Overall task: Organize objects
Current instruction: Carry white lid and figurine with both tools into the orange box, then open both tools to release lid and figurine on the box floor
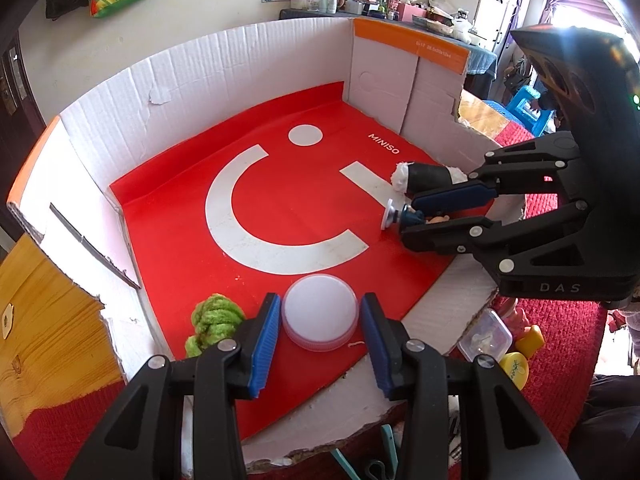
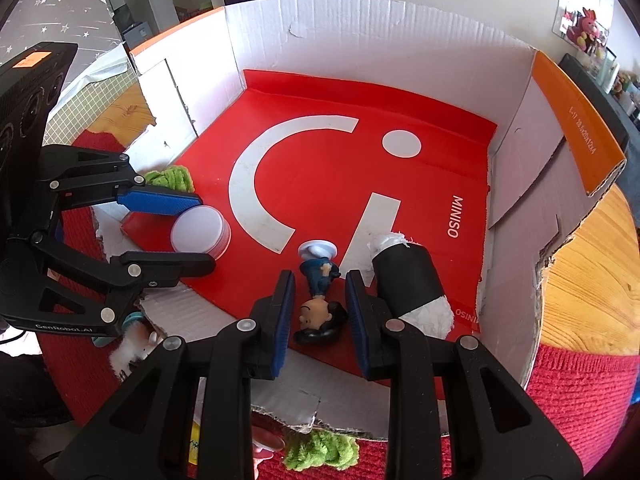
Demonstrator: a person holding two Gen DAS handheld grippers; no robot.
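Note:
A white cardboard box point(image 1: 224, 64) lined with a red sheet point(image 1: 184, 208) holds everything. A round white lidded container point(image 1: 320, 312) rests on the sheet near the front edge, and my left gripper point(image 1: 320, 300) is shut on its sides. Beside its left finger lies a green fuzzy bundle point(image 1: 212, 320). My right gripper point(image 2: 320, 276) is shut on a small figurine point(image 2: 320, 280) in blue clothes that lies on the sheet, white base point(image 2: 318, 249) pointing away. A black roll with white ends point(image 2: 408, 276) lies just right of that gripper.
The box walls stand high at the back and sides, and its front edge point(image 2: 280, 408) is torn low. Outside on the red rug point(image 1: 560, 340) are a clear plastic tub point(image 1: 486, 336), yellow toys point(image 1: 514, 364), teal scissors point(image 1: 386, 440) and another green fuzzy piece point(image 2: 320, 450).

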